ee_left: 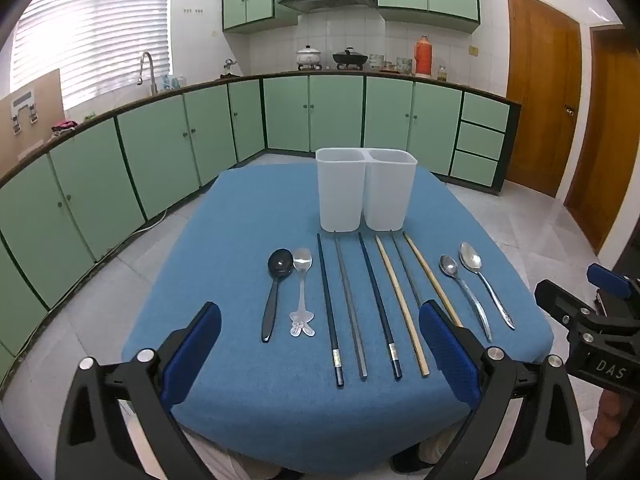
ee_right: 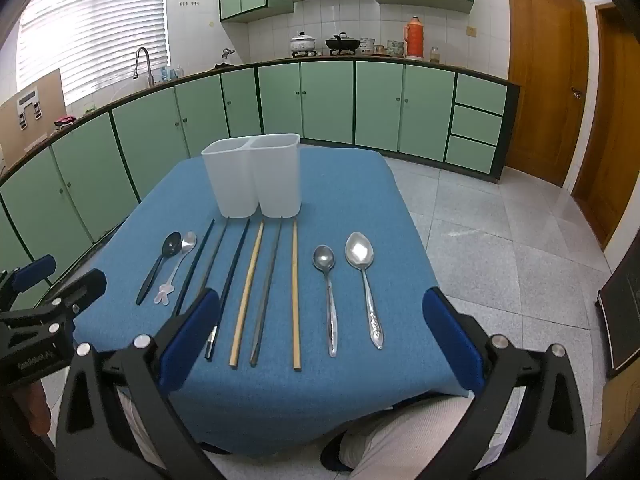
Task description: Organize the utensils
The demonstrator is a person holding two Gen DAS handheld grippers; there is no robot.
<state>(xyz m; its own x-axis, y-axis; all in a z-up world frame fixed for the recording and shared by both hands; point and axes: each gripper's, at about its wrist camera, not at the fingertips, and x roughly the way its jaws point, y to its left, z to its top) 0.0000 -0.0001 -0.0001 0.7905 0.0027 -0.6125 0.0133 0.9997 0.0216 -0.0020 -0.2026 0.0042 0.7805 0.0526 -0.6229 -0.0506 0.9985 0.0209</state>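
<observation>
Blue-padded fingers of the left gripper [ee_left: 320, 354] stood spread wide in the foreground of the left wrist view, holding nothing and touching nothing, poised above the near edge of the table [ee_left: 200, 280]. Likewise the right gripper [ee_right: 322, 338] was spread wide and empty above the same near edge, a little further toward the table's right side. Each gripper appeared at the margin of the other's view.

Beyond the fingers, a blue cloth covered the table, and the utensils lay on it in one row, handles toward the near edge. From the left edge came a black spoon [ee_left: 274, 292], then a small silver spoon with a decorative handle [ee_left: 302, 292] just beside it. Six chopsticks followed, apart from one another: a dark one [ee_left: 329, 308], a grey one [ee_left: 350, 308], another dark one [ee_left: 378, 306], a pale wooden one [ee_left: 400, 304], a thin grey one [ee_right: 266, 294] and a second wooden one [ee_right: 295, 294]. Toward the right edge lay a medium steel spoon [ee_right: 328, 300] and a larger steel spoon [ee_right: 364, 288], near each other but not touching.

Behind the row, toward the far edge, stood a white two-compartment holder [ee_left: 366, 190], upright, with nothing visible inside either compartment. Green cabinets [ee_left: 160, 152] lined the kitchen behind.
</observation>
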